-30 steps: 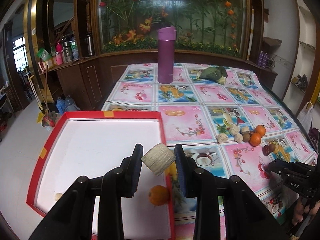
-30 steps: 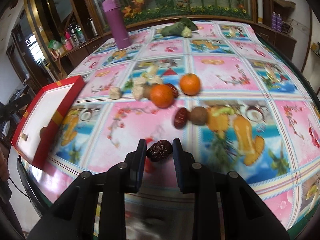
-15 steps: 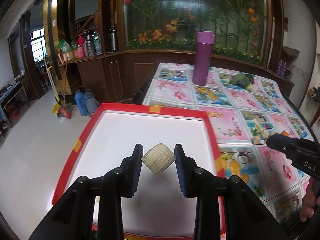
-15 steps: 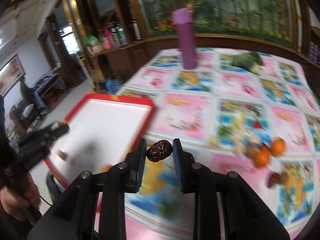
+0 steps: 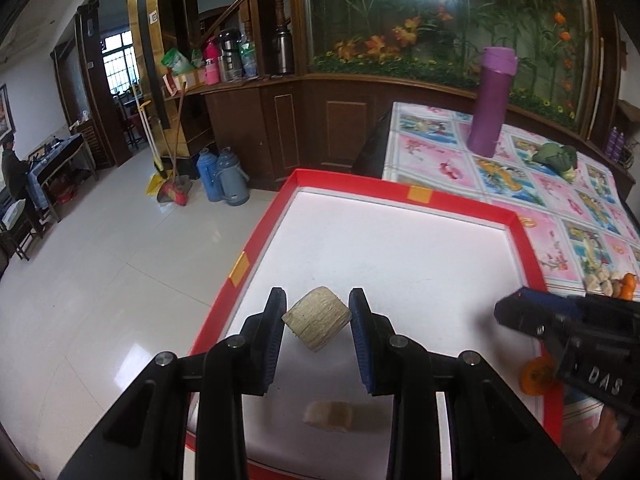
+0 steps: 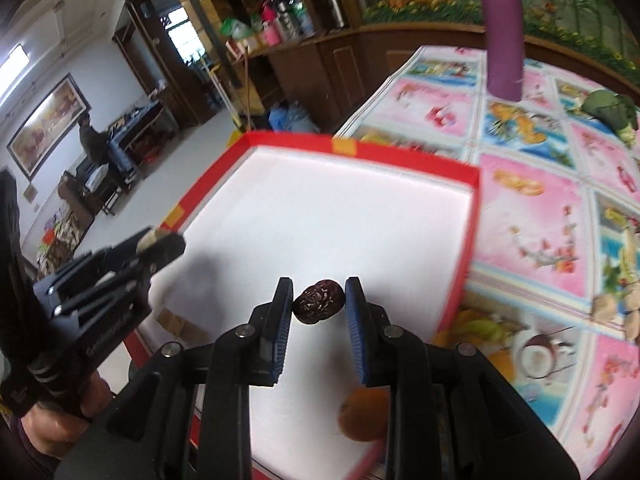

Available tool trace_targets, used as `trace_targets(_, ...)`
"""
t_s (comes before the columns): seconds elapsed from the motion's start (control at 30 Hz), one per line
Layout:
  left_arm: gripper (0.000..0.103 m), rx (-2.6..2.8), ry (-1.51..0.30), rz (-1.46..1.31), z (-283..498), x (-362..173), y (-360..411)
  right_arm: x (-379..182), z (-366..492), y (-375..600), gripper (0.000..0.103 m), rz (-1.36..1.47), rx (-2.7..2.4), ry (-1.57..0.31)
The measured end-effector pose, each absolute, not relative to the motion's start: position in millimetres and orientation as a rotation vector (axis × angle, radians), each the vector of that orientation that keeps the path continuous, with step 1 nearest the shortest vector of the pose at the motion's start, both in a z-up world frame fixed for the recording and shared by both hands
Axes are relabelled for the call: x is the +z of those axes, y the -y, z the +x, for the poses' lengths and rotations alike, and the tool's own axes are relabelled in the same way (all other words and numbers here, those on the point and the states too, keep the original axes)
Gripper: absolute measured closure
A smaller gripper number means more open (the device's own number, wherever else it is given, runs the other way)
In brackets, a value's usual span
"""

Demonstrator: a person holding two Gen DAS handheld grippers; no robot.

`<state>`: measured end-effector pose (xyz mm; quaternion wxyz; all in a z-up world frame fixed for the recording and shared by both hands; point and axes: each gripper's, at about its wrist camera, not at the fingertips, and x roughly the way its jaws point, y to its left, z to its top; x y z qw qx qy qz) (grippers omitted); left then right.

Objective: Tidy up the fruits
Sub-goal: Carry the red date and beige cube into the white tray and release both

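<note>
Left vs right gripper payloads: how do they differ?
The tan chunk in the left gripper is pale, blocky and ridged; the date in the right gripper is dark red, rounded and wrinkled. The chunk looks bulkier. Both are held above the red tray.

A matt white tray with a smooth red rim sits on a glossy, printed plastic tablecloth. Black plastic gripper fingers carry ribbed blue pads; one pair holds a rough, fibrous beige chunk, the other a wrinkled, shiny dark date.
</note>
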<state>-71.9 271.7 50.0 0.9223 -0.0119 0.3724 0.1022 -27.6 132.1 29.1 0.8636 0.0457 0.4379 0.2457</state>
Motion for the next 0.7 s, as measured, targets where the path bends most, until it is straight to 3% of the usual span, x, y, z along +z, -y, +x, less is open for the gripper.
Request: trace_targets(0.7, 0.071, 0.280, -0.869, 0.087, -48, 24, -272, 10, -25, -146, 0.074, 0.029, 0.510, -0.974)
